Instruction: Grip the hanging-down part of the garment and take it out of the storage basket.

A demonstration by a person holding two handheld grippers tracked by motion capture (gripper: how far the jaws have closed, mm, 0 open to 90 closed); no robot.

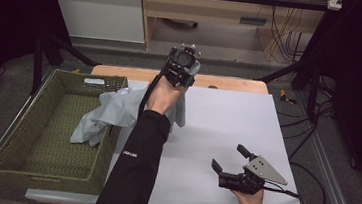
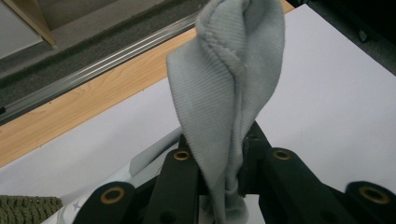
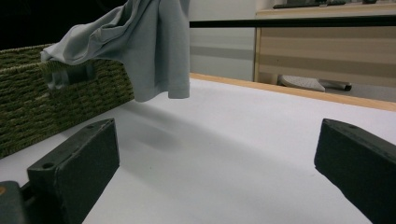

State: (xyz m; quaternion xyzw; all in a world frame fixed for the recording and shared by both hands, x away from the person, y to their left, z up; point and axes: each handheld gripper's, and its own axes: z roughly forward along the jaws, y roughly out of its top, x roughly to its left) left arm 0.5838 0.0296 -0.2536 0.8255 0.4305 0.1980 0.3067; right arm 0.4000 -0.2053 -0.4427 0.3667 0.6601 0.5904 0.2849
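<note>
1. Grey cloth garment [image 1: 118, 111]: soft knit fabric, held aloft at upper centre of the high view; its lower part drapes over the right rim of the basket, with a fold lying inside. In the left gripper view a twisted rope of it [image 2: 229, 88] rises between the black jaws. In the right gripper view its hem [image 3: 159, 56] hangs clear above the counter at upper left.
2. Left hand-held gripper [image 1: 182, 64]: raised at upper centre of the high view, jaws clamped on the garment; a dark sleeve [image 1: 135, 168] runs up from the bottom edge.
3. Right hand-held gripper [image 1: 228, 159]: lower right of the high view, low over the counter, jaws spread wide with nothing between them.
4. Woven basket [image 1: 10, 136]: olive green, rectangular, at left of frame, apparently beside the counter's left edge.
5. Counter [image 1: 227, 121]: pale grey top, wooden strip along the far edge.
</note>
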